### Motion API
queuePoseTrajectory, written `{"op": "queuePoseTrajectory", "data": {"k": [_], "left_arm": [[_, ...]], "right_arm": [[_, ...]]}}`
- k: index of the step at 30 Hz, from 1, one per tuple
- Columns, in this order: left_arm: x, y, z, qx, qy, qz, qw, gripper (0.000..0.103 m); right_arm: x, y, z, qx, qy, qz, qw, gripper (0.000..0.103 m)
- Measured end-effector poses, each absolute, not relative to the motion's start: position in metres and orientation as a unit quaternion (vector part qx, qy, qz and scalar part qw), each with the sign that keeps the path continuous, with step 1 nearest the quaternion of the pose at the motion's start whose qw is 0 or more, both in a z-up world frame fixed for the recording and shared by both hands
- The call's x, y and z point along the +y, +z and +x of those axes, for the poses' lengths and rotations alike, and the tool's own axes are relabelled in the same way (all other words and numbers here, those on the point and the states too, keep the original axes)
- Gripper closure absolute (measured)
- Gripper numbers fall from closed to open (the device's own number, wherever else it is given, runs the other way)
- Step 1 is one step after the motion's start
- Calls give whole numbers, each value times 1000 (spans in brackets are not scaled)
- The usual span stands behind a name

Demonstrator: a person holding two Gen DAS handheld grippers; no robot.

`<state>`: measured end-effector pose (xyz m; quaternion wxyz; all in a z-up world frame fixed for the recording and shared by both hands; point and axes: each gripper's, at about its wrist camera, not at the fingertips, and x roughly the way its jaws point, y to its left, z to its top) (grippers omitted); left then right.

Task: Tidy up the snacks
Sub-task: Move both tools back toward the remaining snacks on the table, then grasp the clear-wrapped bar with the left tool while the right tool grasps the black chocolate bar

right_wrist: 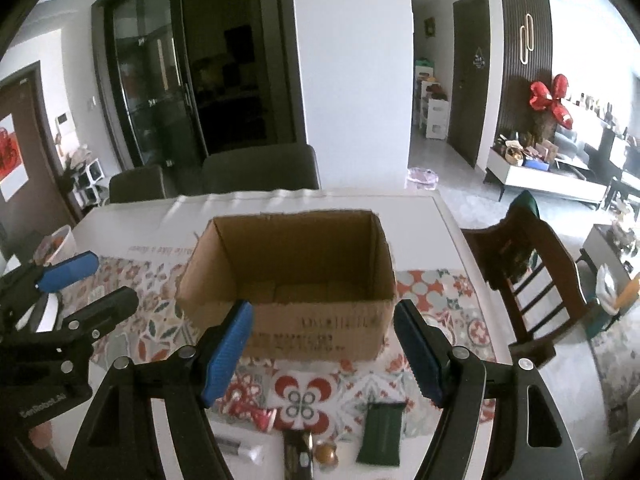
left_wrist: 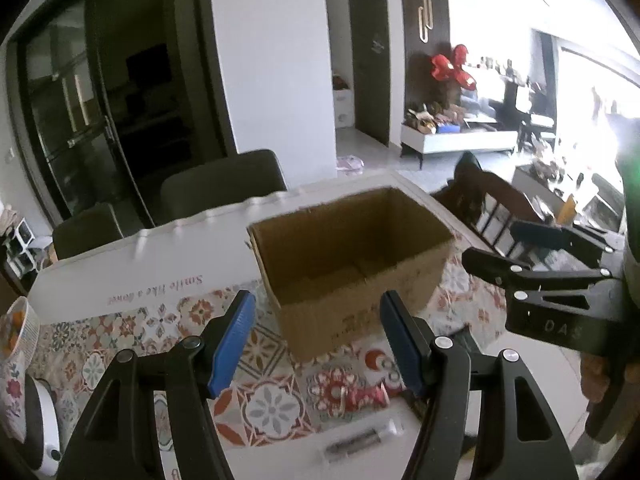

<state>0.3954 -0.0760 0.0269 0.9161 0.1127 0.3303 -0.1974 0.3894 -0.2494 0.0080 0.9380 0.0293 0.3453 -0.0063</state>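
Observation:
An open, empty cardboard box [left_wrist: 348,264] [right_wrist: 288,280] stands on the patterned tablecloth [left_wrist: 120,340]. Near the table's front edge lie snacks: a red packet [left_wrist: 366,396] [right_wrist: 256,416], a grey-white tube-like packet [left_wrist: 360,438] [right_wrist: 240,450], a dark green packet [right_wrist: 380,436], a dark wrapped bar [right_wrist: 296,454] and a small brown round piece [right_wrist: 326,454]. My left gripper [left_wrist: 318,344] is open and empty, held above the snacks in front of the box. My right gripper [right_wrist: 324,356] is open and empty, also in front of the box. Each gripper shows in the other's view [left_wrist: 520,256] [right_wrist: 88,284].
A bowl with orange food [left_wrist: 16,328] and a white appliance [left_wrist: 40,432] sit at the table's left. Grey chairs [right_wrist: 260,172] stand behind the table, a wooden chair [right_wrist: 528,272] at its right. The tablecloth's white edge [left_wrist: 140,276] is folded up behind the box.

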Motion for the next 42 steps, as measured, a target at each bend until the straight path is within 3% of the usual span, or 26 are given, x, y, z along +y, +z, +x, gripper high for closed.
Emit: {"op": "queuePoseTrajectory", "data": {"k": [21, 42], "left_arm": [[-72, -63, 363, 430, -281, 187, 837, 39], [-93, -156, 375, 531, -350, 227, 738, 39]], "right_arm": [[-219, -90, 343, 486, 1, 32, 873, 30], [-218, -179, 358, 606, 8, 62, 793, 31]]}}
